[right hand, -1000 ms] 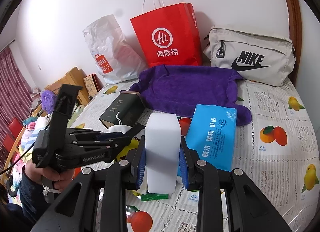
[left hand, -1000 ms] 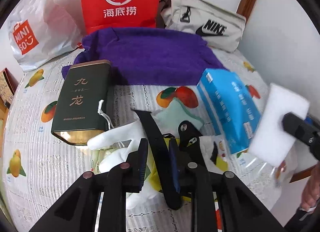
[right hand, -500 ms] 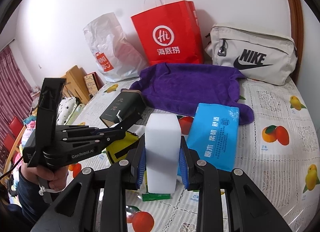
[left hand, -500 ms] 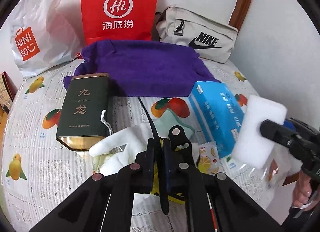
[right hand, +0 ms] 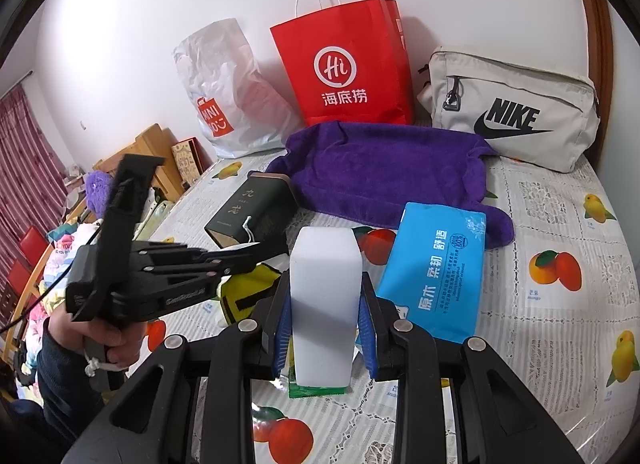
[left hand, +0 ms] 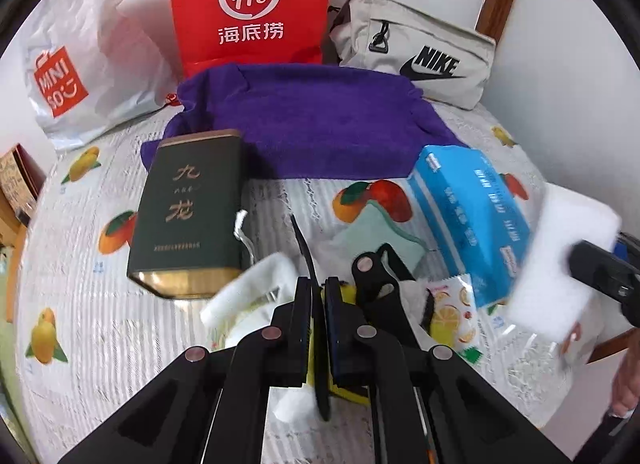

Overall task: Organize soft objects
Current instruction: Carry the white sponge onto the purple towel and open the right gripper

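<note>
Sponge block (right hand: 324, 304), white, upright: clamped between the blue pads of the right gripper (right hand: 325, 328), raised clear of the table, presumably for carrying to the soft-goods group.
Black strap (left hand: 316, 328): pinched by the left gripper (left hand: 318, 320), jaws nearly together on it. It runs from a yellow-and-black item (right hand: 248, 284) under the jaws, mostly hidden; what that item is cannot be told.
White glove (left hand: 256, 284): limp, near centre, partly covered by the left gripper.
Citrus-print sachet (left hand: 452, 316): flat, just right of the strap, half under the tissue pack.
Mint-green cloth (left hand: 380, 232): behind the gripper, edge only.
Blue tissue pack (right hand: 436, 276): lying flat, right of centre.
Dark green tin (left hand: 188, 224): on its side, left; rigid, so likely not part of the sort.
Purple towel (left hand: 312, 124): spread at mid-table, probably the collecting spot.
Far row against the wall: Miniso plastic bag (left hand: 80, 76), red Haidilao paper bag (left hand: 250, 4), grey Nike pouch (right hand: 516, 112). Contents unseen.
Fruit-print tablecloth (right hand: 560, 224): beneath everything.
</note>
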The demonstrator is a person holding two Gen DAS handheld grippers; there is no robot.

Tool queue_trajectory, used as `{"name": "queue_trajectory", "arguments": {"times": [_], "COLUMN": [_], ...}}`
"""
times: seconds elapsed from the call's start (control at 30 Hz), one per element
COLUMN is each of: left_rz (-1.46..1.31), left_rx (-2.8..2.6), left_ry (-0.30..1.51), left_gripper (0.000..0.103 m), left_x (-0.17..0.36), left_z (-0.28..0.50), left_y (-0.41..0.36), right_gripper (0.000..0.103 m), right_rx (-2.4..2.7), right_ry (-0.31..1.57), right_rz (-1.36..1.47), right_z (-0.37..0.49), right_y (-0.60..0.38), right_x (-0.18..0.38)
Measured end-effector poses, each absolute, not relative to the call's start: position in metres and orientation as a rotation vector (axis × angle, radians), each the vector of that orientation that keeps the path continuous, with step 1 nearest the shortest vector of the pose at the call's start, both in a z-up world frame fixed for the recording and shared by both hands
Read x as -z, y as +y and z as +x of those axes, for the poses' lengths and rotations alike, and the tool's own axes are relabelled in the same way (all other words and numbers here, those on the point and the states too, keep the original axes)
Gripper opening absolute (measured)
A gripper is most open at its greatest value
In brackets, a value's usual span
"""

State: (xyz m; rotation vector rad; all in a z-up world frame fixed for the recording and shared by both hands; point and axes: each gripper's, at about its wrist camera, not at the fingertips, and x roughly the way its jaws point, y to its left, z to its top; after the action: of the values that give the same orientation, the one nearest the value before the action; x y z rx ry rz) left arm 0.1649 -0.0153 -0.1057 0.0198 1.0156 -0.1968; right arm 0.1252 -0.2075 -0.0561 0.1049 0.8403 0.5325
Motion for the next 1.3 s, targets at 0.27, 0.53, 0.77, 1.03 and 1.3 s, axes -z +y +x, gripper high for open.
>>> {"name": "queue_trajectory", "arguments": {"times": [0.27, 0.53, 0.77, 1.03, 1.3], "left_rz": [-0.042, -0.079, -0.093, -0.088, -0.099], "left_rx": [0.216, 0.213, 0.227, 0.242, 0.217], "left_ry": [0.984, 0.934, 0.902, 0.869, 0.86], "left_gripper": [0.004, 0.004, 0.004, 0.004, 0.004], "left_x": [0.095, 0.073, 0.059, 0.044, 0.04], "left_z": [0.163, 0.157, 0.162, 0.185, 0.223], "left_y": [-0.004, 0.013, 0.016, 0.02, 0.033], "right_gripper": [0.03, 0.03, 0.029, 0.029, 0.029], "right_rx": [-0.515, -0.529, -0.523, -0.489, -0.441], "right_ry": [0.836, 0.825, 0.803, 0.79, 0.803], "right_rz": [0.106, 0.088, 0.058, 0.022, -0.01], "right_z": [0.129, 0.132, 0.144, 0.172, 0.221], "right_y": [-0.213, -0.205, -0.2, -0.2, -0.199], "right_x": [0.054, 0.048, 0.04, 0.032, 0.031]}}
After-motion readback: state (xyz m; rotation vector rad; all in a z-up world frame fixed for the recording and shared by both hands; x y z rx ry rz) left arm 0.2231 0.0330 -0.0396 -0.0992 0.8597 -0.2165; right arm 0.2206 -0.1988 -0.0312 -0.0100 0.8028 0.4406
